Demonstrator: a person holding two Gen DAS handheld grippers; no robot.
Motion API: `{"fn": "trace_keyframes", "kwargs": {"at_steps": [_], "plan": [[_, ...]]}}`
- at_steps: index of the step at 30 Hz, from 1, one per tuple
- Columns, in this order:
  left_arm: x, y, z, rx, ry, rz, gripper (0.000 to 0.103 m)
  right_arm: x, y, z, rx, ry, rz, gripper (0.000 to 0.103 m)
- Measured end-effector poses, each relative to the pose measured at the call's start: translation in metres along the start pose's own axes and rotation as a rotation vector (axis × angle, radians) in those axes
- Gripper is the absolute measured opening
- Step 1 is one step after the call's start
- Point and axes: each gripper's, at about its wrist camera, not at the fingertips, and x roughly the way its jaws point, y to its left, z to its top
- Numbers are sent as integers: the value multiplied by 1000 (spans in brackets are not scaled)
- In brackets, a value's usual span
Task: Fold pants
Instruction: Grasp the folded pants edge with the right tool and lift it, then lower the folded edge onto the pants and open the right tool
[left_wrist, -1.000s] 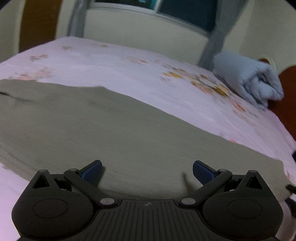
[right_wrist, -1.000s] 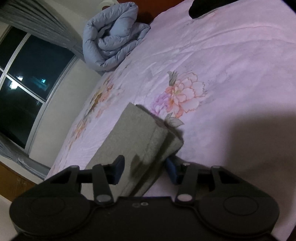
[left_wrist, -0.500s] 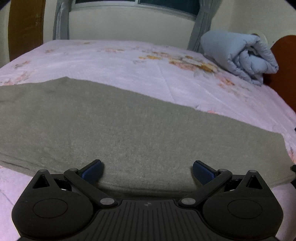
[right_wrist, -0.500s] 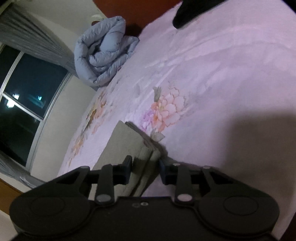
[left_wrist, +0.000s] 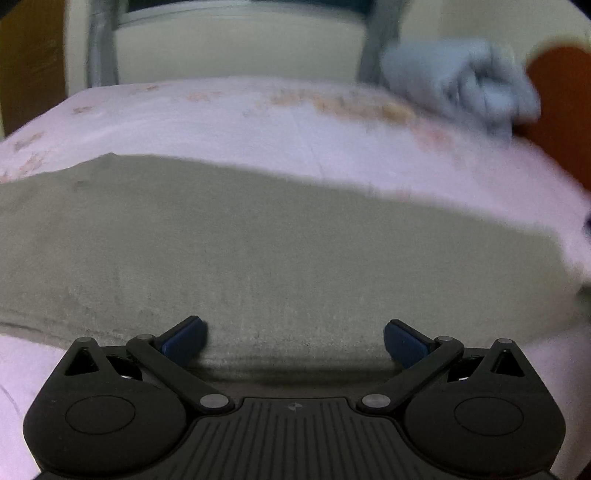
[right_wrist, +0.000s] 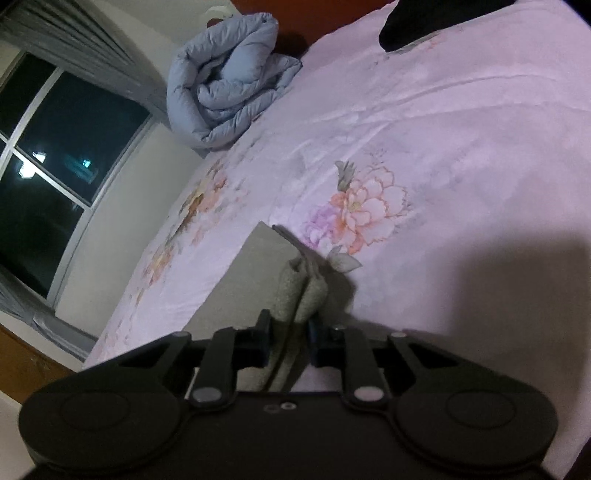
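Grey-green pants (left_wrist: 277, 240) lie flat across a pink flowered bed sheet (left_wrist: 258, 125), filling the middle of the left wrist view. My left gripper (left_wrist: 293, 338) hangs open just above the pants' near edge, with nothing between its blue pads. In the right wrist view the narrow end of the pants (right_wrist: 255, 266) runs toward me. My right gripper (right_wrist: 289, 332) is closing on that end, and the layered fabric is bunched up and pinched between its pads.
A rolled blue-grey duvet (right_wrist: 229, 85) sits at the head of the bed by the red-brown headboard (left_wrist: 561, 110). A dark object (right_wrist: 413, 14) lies at the far edge of the sheet. A window (right_wrist: 44, 147) and curtains are beyond the bed.
The right jaws have drawn together onto the pants' end, bunching the fabric. The left gripper has slid along the pants and rolled level, still open.
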Motion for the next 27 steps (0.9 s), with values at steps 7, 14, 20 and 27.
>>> {"fn": "trace_keyframes", "kwargs": {"at_steps": [7, 14, 20, 27], "plan": [[-19, 14, 12, -10, -19, 16, 103, -13, 27, 4, -106, -26, 4, 10], [-45, 69, 18, -52, -80, 19, 103, -23, 93, -4, -301, -52, 58, 9], [-65, 163, 30, -105, -135, 106, 103, -12, 184, -45, -502, -24, 157, 9], [-74, 295, 17, -240, -120, 249, 103, 29, 289, -149, -601, 138, 339, 9]]}}
